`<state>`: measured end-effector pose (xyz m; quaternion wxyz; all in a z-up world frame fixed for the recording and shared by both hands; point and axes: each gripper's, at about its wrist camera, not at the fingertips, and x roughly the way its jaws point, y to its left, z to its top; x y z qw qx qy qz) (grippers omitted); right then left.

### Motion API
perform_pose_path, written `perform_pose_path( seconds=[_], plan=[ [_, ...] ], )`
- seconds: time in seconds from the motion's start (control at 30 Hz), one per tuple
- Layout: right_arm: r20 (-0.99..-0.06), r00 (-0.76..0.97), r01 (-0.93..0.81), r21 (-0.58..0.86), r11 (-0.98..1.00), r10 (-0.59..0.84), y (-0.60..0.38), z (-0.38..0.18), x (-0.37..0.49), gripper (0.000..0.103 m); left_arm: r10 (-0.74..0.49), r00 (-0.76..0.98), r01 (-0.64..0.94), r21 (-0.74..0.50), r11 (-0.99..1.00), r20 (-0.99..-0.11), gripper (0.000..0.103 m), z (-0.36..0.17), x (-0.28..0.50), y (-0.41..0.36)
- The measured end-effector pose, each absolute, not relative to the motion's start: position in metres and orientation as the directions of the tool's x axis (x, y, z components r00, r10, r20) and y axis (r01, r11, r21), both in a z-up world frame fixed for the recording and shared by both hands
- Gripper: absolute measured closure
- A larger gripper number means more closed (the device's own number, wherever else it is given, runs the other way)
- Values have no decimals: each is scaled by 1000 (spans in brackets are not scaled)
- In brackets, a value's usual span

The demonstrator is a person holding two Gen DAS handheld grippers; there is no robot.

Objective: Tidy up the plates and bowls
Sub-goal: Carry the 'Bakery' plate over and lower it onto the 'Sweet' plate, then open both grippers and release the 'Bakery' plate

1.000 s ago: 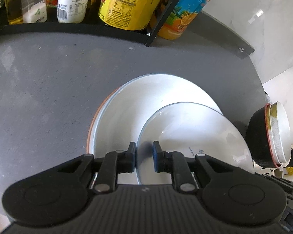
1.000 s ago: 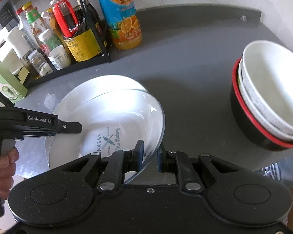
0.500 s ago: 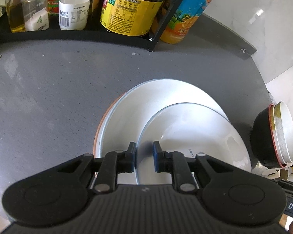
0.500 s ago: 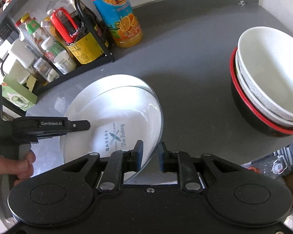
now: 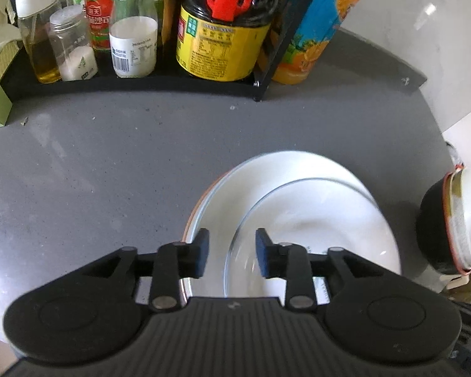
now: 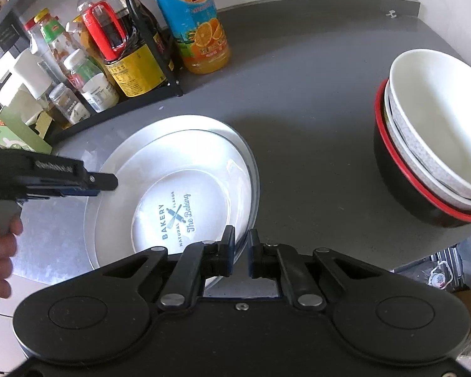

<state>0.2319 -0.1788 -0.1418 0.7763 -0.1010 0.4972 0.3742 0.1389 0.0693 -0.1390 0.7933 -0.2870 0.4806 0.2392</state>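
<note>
The left gripper point(image 5: 232, 253) is seen with its jaws spread apart over the near rim of the plate stack, clamped on nothing. The right gripper point(image 6: 241, 253) has its jaws only a narrow gap apart, with the rim of the clear glass plate point(image 6: 251, 172) lying in that gap; whether the rim is pinched or already let go cannot be told. The glass plate is laid on top of the printed white plate point(image 6: 179, 216), which sits on a larger white plate point(image 5: 285, 169), under which an orange-edged rim point(image 5: 201, 207) is glimpsed; four plates are thus counted, though the lowest is barely shown. To the far right on the grey worktop point(image 6: 298, 78), three bowls point(image 6: 430, 144) are nested: a black, red-rimmed one outermost and two white ones inside. The sorting is judged nearly finished, with plates in one pile and bowls in another; only the release and withdrawal of the grippers appears to be left.
</note>
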Motion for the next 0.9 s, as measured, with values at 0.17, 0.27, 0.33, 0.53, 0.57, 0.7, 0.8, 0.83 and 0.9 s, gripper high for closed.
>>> perform_pose_path(
  seconds=[0.17, 0.27, 0.33, 0.53, 0.57, 0.7, 0.8, 0.83, 0.9],
  plan=[
    [-851, 235, -685, 197, 702, 469, -175, -146, 228, 95, 117, 415, -667, -214, 714, -902, 51, -132, 136, 70],
    [-852, 257, -699, 163, 696, 457, -172, -147, 225, 94, 158, 423, -679, -197, 707, -892, 41, -124, 131, 71],
    [-852, 258, -701, 159, 695, 455, -171, -149, 226, 93, 172, 416, -680, -179, 711, -893, 38, -125, 131, 72],
    [-856, 263, -695, 152, 703, 446, -169, -154, 228, 88, 160, 369, -672, -144, 726, -916, 38, -145, 138, 72],
    [-857, 268, -691, 146, 708, 439, -169, -155, 228, 81, 157, 362, -668, -138, 731, -919, 38, -149, 140, 71],
    [-860, 287, -664, 138, 735, 421, -172, -160, 233, 61, 151, 348, -662, -129, 738, -925, 38, -158, 143, 71],
    [-858, 283, -652, 155, 742, 428, -176, -163, 236, 56, 174, 329, -664, -96, 742, -928, 36, -163, 146, 72],
    [-858, 282, -649, 158, 744, 429, -176, -164, 236, 55, 173, 335, -658, -99, 746, -926, 36, -164, 146, 73],
    [-858, 281, -646, 162, 746, 429, -176, -165, 237, 54, 174, 336, -646, -92, 758, -926, 34, -167, 148, 73]
  ],
)
